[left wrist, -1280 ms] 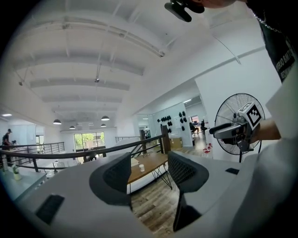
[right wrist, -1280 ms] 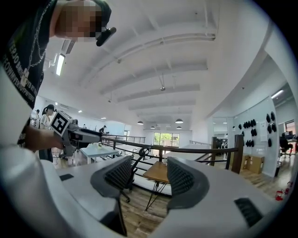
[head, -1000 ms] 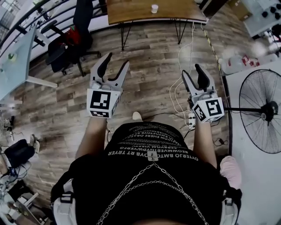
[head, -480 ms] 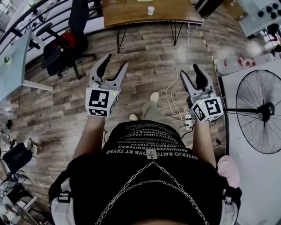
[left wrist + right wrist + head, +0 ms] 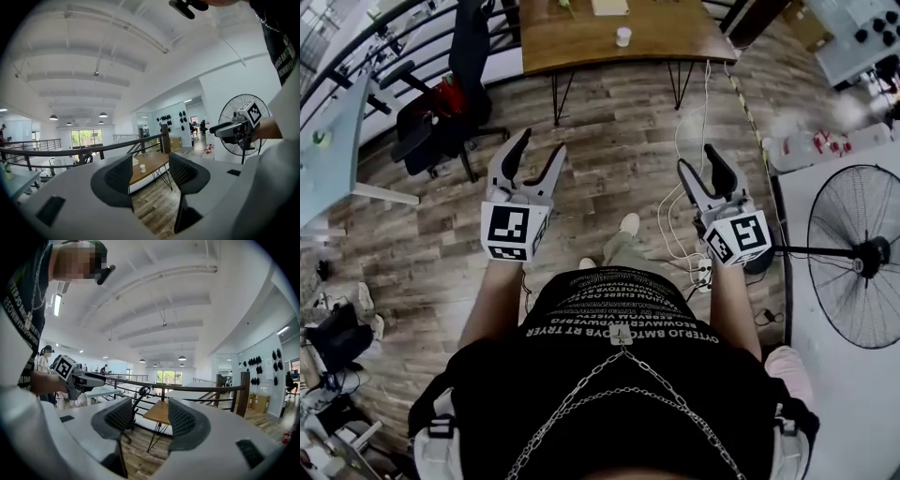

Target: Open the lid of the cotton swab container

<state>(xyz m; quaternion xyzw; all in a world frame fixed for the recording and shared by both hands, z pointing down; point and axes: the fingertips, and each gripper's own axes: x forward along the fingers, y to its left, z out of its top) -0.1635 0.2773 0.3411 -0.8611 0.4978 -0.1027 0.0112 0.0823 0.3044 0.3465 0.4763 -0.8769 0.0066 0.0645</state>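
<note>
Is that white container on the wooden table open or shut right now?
Cannot tell. The white container stands upright on the wooden table, too small to show its lid.

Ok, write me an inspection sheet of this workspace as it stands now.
Surface: wooden table ahead across the plank floor, not yet reached.
Job's things: small white container upright on the table; too small to tell whether its lid is on.
Clutter: a pale flat sheet at the table's far edge.
Grippers: left claw open, nothing in it; right claw open, nothing in it; both are held in the air, pointing towards the table.
Cables: white cables loop over the floor near a power strip.
Surroundings: black office chair at left, standing fan at right, dark railing beyond.
</note>
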